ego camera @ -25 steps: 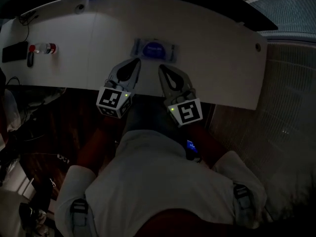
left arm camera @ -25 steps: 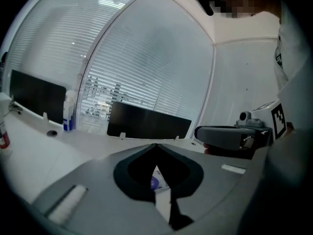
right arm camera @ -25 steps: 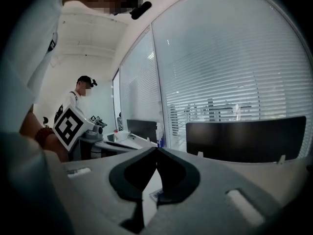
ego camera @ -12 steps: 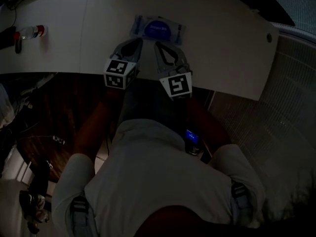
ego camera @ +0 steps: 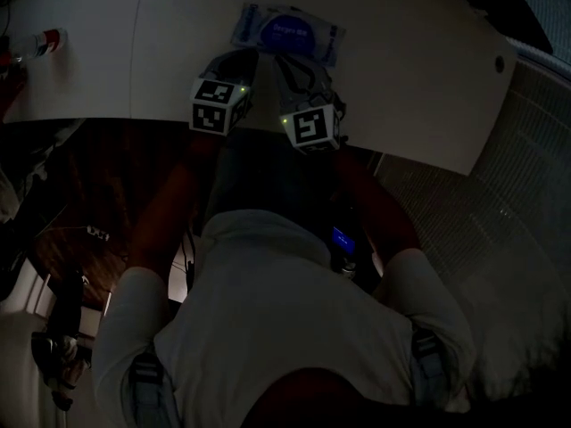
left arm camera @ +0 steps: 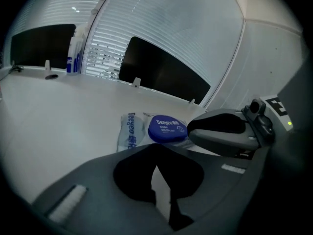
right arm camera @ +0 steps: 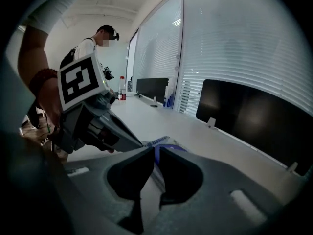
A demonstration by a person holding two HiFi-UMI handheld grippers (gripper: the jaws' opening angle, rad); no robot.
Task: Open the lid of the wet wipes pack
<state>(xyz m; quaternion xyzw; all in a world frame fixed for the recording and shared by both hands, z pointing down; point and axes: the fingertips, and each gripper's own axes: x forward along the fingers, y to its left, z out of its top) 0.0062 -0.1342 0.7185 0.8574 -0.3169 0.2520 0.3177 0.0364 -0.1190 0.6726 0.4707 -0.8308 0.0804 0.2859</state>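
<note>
Two tools near one wet wipes pack (ego camera: 287, 32): left tool (left arm camera: 155, 166) pressed together, right tool (right arm camera: 155, 148) just opened a slit, empty.

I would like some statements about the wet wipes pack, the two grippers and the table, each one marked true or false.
1. The wet wipes pack lies flat on the white table. True.
2. Its blue lid is already flipped open. False: the lid lies closed.
3. The right gripper clamps the lid in its jaws. False: the jaws stand slightly apart, having just been opening, and grip nothing.
4. A bottle with a red cap lies far to the left on the table in the head view. True.
</note>
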